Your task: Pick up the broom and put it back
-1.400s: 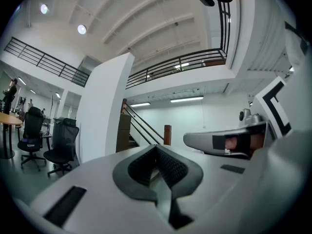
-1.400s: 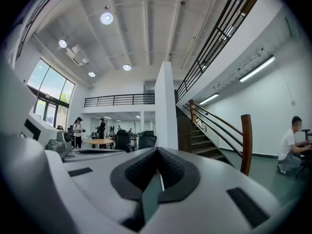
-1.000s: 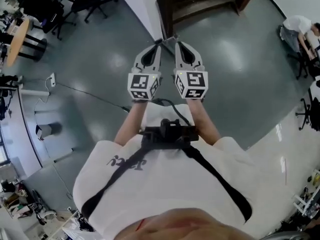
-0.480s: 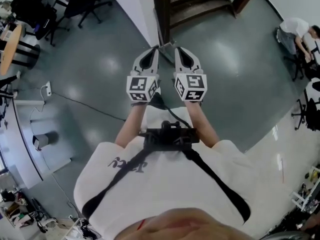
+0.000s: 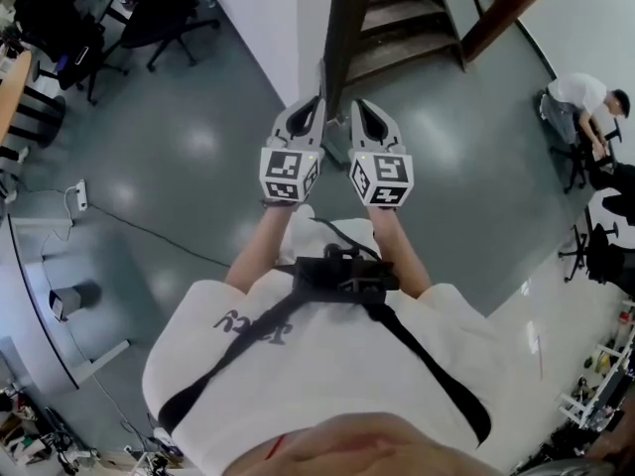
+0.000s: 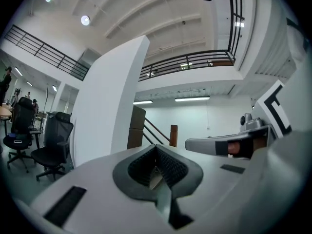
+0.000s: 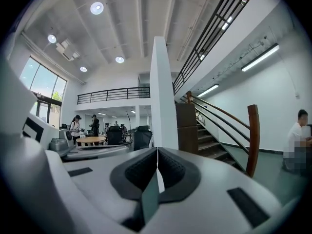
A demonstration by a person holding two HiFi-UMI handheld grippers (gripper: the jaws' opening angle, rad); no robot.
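left claw: grey two-jaw gripper with a black-and-white marker cube, held level, pads pressed together with nothing between them.
right claw: matching grey gripper, just beside the left claw, jaws likewise pressed together and empty.
broom: cannot be made out in any view; nothing long-handled lies near either claw.
ahead of the claws: dark brown wooden staircase, with a white wall end just to its left.
below the claws: glossy grey floor.
far left of the claws: black office chairs, well apart.
far right of the claws: seated person in a white top, well apart.
step in hand: judged to be the approach; the pick-up is not yet begun.
doing it well: find the broom's handle first, then spread one claw before it arrives. take the shaft crosswise, deep in the ribbed pads, and use the second claw further along to steady it.
risk: a grip near one end would likely let the broom swing.
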